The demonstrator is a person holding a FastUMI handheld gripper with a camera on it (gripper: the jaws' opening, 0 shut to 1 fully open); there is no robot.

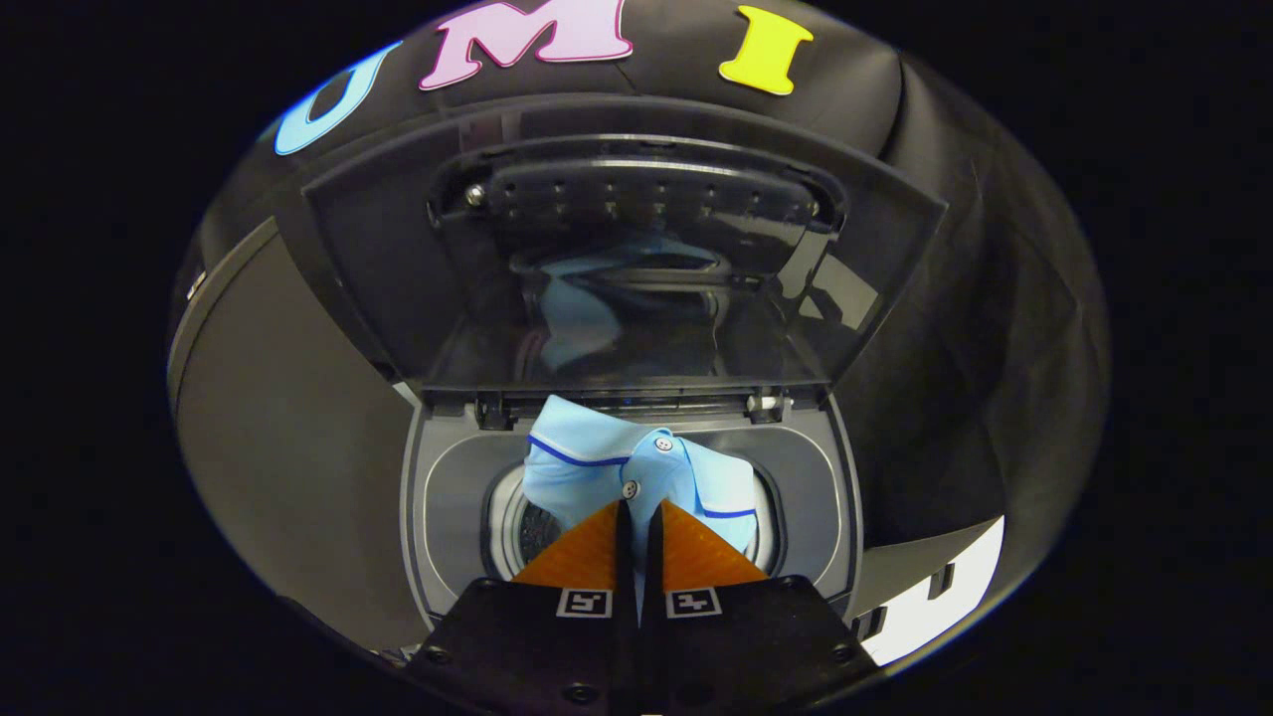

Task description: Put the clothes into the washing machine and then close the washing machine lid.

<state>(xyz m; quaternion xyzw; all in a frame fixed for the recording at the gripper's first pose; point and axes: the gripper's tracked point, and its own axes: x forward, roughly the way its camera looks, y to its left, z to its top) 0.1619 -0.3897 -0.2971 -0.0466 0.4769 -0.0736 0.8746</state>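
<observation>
Gripper view, top-loading washing machine point(438, 497) seen from above and in front. I hold the gripper point(636, 509) over the machine's opening; its two fingers are drawn almost together, with only a narrow slit between them, and they pinch a fold of the light blue polo shirt point(607, 462). The shirt, edged with a dark blue stripe and fastened with two white buttons along its placket, bunches just ahead of the fingertips and hangs over the mouth of the drum point(532, 527), whose perforated metal wall I can see to the left of the fabric. Beyond the shirt, the washing machine lid point(617, 259) stands raised on its hinges at the back of the opening; its transparent panel carries a pale blue reflection of the garment. A flat grey panel point(288, 428) lies to the left of the machine.
</observation>
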